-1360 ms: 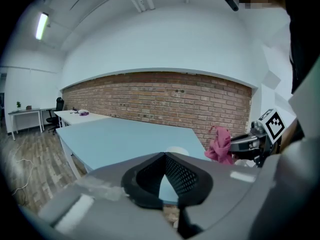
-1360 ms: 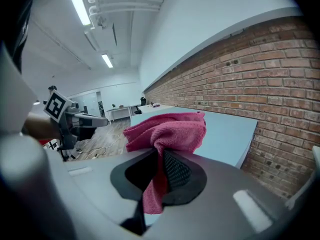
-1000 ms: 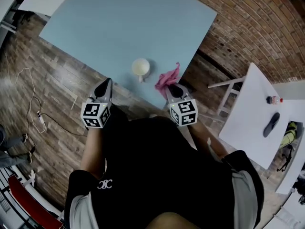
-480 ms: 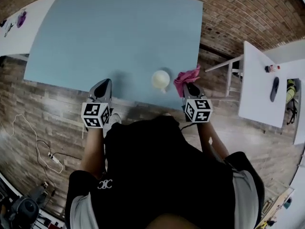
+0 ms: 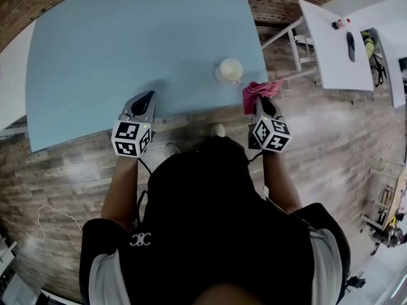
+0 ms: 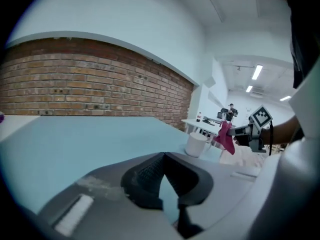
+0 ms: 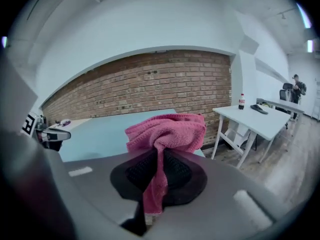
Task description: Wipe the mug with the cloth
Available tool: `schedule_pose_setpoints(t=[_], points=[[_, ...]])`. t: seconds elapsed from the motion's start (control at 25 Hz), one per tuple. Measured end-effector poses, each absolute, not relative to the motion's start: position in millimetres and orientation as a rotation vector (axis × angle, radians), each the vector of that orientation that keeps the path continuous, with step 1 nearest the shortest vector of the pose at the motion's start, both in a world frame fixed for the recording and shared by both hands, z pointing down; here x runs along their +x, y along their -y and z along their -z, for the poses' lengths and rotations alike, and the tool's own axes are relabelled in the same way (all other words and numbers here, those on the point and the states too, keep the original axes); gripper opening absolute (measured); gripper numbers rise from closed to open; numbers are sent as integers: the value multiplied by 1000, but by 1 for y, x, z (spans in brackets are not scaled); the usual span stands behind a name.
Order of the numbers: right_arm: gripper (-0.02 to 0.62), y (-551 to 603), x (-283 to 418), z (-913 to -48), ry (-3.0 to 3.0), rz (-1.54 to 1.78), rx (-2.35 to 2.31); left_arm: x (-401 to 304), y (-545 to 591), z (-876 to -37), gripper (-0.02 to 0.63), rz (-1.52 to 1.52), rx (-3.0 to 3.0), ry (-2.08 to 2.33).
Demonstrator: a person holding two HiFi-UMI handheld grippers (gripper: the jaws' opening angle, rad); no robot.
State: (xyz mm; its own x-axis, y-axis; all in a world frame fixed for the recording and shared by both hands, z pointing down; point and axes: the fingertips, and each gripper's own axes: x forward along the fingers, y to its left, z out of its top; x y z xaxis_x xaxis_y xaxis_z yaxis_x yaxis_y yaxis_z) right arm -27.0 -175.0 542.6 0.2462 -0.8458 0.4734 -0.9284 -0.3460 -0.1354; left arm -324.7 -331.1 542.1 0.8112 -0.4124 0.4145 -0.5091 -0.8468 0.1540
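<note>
A cream mug (image 5: 229, 70) stands on the light blue table (image 5: 127, 43) near its front right corner; it also shows in the left gripper view (image 6: 197, 144). My right gripper (image 5: 264, 104) is shut on a pink cloth (image 5: 259, 90), held just right of the mug past the table's corner. The cloth (image 7: 167, 134) bunches above the closed jaws and a strip hangs down between them. My left gripper (image 5: 145, 99) is shut with nothing in it, over the table's front edge, well left of the mug.
A white side table (image 5: 337, 40) with a bottle (image 5: 338, 24) and a dark object (image 5: 351, 44) stands to the right. A brick wall (image 7: 150, 84) runs behind the blue table. Wood-look floor (image 5: 343, 145) lies around it. A person (image 6: 230, 111) stands far off.
The head view has swung, so the table now lies more to the left. Both grippers kept their places relative to the mug, with the cloth still held beside it.
</note>
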Motion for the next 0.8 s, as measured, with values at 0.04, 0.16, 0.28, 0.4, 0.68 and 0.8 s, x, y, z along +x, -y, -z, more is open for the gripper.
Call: schedule_pose_setpoints(t=[0.04,0.16,0.28,0.4,0.68,0.8], points=[[37,169,-35,-543,1675,-728,2365,-323,329,-542,0,-545,2754,675],[37,157,-55,-548,1675,-753,2362,-315,322,-539,0,-545,2781,626],[35,154,-74,-560,1725,-766,2252,-305,316,-530,0,-531,2793,631],[35,150,-85,-567,1753,-791,2211,-295,304,-521,0,-507,2800,603],[35,157,-99,-568,1826,-781,2134,-286,298,-514,0,-504,2775,630],[35,149,-99,-568,1866,-781,2134,-286,291,-516,0,-505,2764,667]])
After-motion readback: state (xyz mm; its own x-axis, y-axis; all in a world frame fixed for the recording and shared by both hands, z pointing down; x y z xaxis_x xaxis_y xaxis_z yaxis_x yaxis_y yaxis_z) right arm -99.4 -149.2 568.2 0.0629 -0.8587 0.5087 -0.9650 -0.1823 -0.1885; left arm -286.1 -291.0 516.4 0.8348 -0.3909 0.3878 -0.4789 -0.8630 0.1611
